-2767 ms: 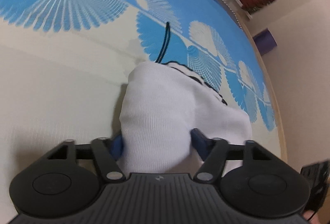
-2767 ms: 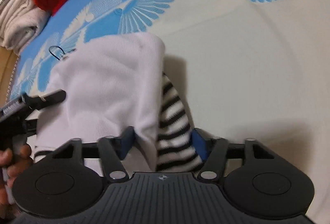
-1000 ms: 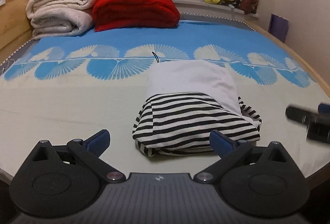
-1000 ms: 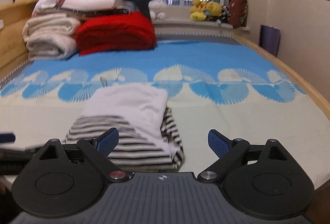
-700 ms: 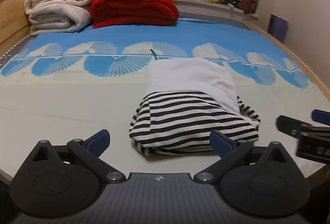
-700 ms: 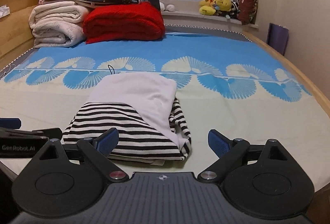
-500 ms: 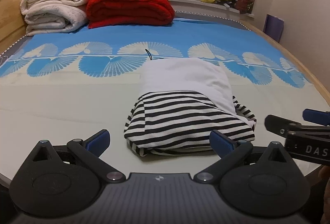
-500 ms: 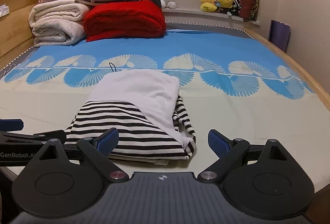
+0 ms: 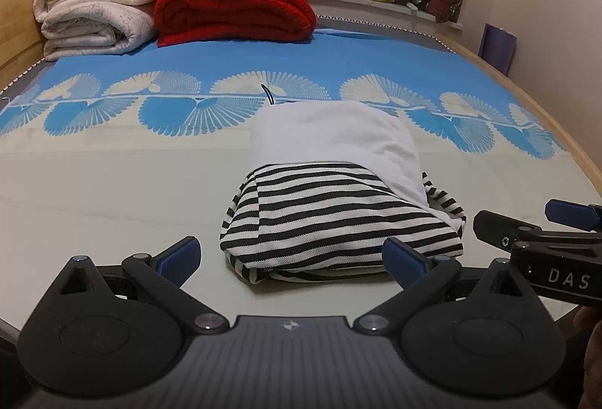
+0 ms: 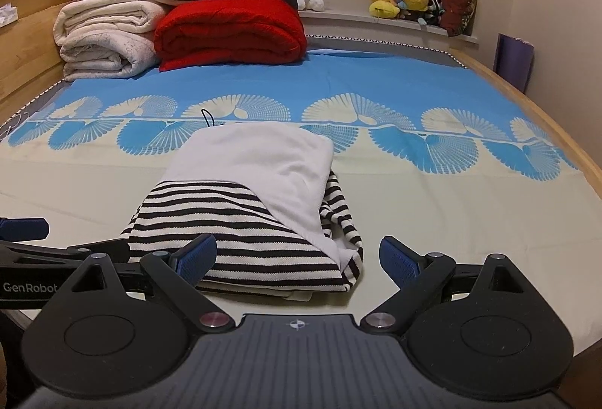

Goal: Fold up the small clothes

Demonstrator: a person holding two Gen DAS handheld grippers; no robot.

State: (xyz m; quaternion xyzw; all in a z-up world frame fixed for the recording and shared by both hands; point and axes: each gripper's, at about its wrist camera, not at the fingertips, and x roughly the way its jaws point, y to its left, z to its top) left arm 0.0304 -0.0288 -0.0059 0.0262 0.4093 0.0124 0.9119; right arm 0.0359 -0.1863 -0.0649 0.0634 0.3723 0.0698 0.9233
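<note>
both grippers level, jaws spread wide, empty; left gripper [image 9: 289, 254] and right gripper [image 10: 298, 256] face the folded garment [image 9: 338, 198].

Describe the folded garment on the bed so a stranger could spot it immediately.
On the bed's blue fan-patterned sheet, look at the pale near part, well in front of the red blanket. The folded garment lies there alone: black-and-white stripes with a plain white panel on top.
</note>
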